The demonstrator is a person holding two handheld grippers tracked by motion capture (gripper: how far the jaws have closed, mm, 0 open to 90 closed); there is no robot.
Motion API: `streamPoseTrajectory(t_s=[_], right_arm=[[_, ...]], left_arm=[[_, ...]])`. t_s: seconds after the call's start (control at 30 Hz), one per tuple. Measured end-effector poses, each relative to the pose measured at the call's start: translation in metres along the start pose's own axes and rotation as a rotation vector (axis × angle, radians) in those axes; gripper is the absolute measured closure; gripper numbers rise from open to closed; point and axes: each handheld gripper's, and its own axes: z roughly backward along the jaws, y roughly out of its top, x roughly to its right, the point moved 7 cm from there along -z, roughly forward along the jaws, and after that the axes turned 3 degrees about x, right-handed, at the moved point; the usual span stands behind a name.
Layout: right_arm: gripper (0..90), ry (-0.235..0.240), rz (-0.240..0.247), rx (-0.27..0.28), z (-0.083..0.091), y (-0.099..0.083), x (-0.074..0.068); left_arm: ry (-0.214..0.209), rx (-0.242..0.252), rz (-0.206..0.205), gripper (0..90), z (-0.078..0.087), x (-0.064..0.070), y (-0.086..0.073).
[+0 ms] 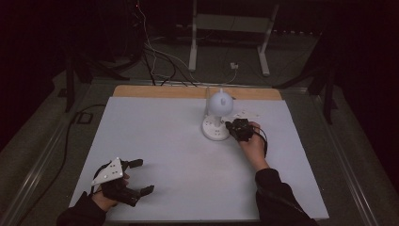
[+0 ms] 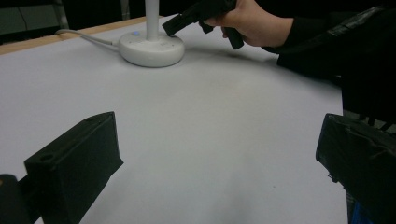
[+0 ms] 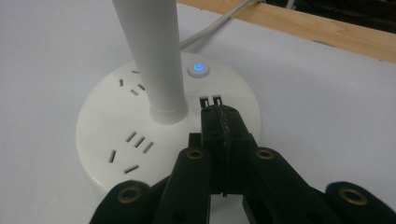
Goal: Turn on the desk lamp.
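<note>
Right gripper view showed the right gripper point(image 3: 219, 116), jaws together, over the round white plastic lamp base point(image 3: 102, 135) near the table's far edge, which looked rigid, smooth and best held by its stem point(image 3: 154, 56), while the left gripper point(image 1: 134, 176) rested with jaws apart.

My right gripper point(image 3: 219, 114) hides part of the lamp base point(image 3: 116, 135), the lamp stem point(image 3: 152, 51) is cut off at the top, and my left gripper point(image 2: 219, 154) shows only jaw tips.

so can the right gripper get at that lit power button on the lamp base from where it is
Probably yes. The right gripper, fingers shut, is over the lamp base just short of the USB slots. The lit button lies beyond, beside the stem, with nothing between.
</note>
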Motion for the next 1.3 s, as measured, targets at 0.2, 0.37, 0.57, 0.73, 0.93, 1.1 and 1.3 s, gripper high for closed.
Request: streamPoseTrajectory(t_s=[0.2,0.37,0.57,0.73,0.93,1.1,1.3], right_arm=[[90.0,0.002,-0.005,0.003,0.0,-0.001,0.0],[90.0,-0.001,0.0,0.005,0.0,-0.001,0.0],[90.0,-0.015,0.019,0.009,0.0,-0.001,-0.001],[90.0,-0.013,0.066,0.001,0.0,0.0,-0.011],[80.3,0.008,0.034,0.077,0.015,0.018,-0.007],[66.4,0.042,0.035,0.087,0.025,0.023,0.0],[48.1,0.071,0.046,0.073,0.027,0.018,-0.001]], left_arm=[[0.0,0.0,-0.001,0.3,0.0,0.0,0.0],[-0.001,-0.002,-0.003,0.3,0.0,0.0,0.0],[-0.002,-0.001,-0.002,0.3,0.0,0.0,0.0],[0.0,-0.001,-0.003,0.3,0.0,0.0,0.0],[0.0,0.0,0.0,0.3,0.0,0.0,0.0],[0.001,-0.004,-0.002,0.3,0.0,0.0,0.0],[0.003,-0.005,0.0,0.3,0.0,0.0,0.0]])
